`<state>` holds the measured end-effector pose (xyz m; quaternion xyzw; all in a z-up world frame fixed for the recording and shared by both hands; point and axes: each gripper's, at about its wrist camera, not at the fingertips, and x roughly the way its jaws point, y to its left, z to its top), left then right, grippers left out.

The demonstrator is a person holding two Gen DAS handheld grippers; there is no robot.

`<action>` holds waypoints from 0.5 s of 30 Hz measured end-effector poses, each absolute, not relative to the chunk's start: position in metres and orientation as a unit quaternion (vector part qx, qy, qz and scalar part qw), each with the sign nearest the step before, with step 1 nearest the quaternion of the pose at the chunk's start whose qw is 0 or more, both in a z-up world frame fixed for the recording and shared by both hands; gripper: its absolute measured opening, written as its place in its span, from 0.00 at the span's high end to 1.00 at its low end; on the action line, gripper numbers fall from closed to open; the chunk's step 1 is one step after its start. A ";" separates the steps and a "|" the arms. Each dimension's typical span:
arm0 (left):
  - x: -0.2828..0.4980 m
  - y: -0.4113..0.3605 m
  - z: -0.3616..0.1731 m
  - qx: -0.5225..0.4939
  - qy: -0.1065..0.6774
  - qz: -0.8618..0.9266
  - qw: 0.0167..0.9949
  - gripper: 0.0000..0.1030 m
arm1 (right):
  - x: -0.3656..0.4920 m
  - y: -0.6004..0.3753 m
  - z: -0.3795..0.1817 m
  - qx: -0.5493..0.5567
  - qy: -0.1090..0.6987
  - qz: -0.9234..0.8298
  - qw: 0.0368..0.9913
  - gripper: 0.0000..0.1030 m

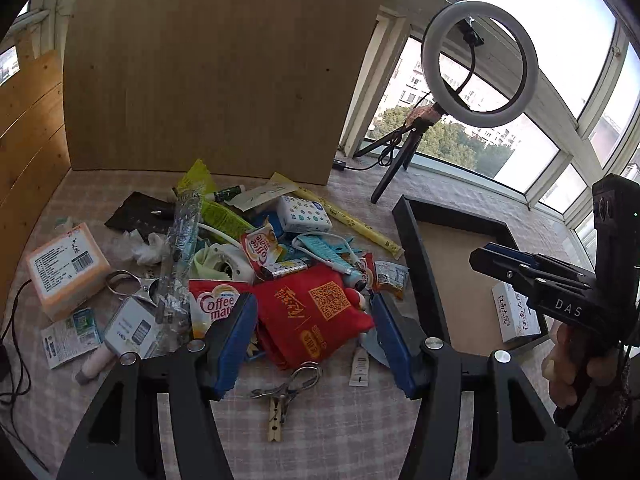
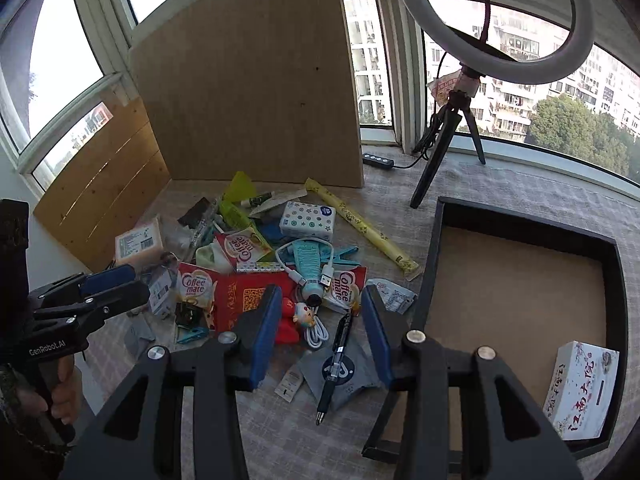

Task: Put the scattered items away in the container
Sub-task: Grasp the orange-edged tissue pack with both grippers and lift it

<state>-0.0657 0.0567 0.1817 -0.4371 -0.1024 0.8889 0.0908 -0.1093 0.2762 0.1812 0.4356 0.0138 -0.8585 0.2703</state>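
Observation:
A pile of scattered items lies on the checked tablecloth: a red pouch (image 1: 316, 312) (image 2: 240, 300) with a QR code, Coffee mate sachets (image 1: 212, 308), a tissue pack (image 1: 304, 212), a yellow chopstick sleeve (image 2: 360, 224), a black pen (image 2: 336, 364), and a metal clip (image 1: 296, 384). To the right stands the black tray (image 1: 412, 248) (image 2: 428, 272), holding a white box (image 2: 580, 392). My left gripper (image 1: 316, 340) hangs open above the red pouch, gripping nothing. My right gripper (image 2: 320, 332) is open above the pen, near the tray's left wall.
A ring light on a tripod (image 1: 480, 64) (image 2: 496, 20) stands behind the tray. A cardboard board (image 1: 224, 68) leans upright behind the pile. An orange-and-white box (image 1: 66, 268) sits at the pile's left, with cables (image 1: 16, 360) at the table's left edge. Windows surround the table.

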 end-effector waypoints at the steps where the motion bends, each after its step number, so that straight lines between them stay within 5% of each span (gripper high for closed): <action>1: -0.062 0.035 0.181 -0.435 -0.108 0.891 0.069 0.45 | -0.109 0.255 0.183 0.433 0.020 -0.855 0.285 0.60; 9: -0.034 -0.116 0.152 -0.427 -0.178 0.884 -0.069 0.45 | -0.121 0.091 0.171 0.438 0.066 -0.810 0.385 0.60; 15: -0.043 -0.154 0.122 -0.423 -0.217 0.873 -0.106 0.45 | -0.134 -0.016 0.136 0.459 0.126 -0.766 0.432 0.60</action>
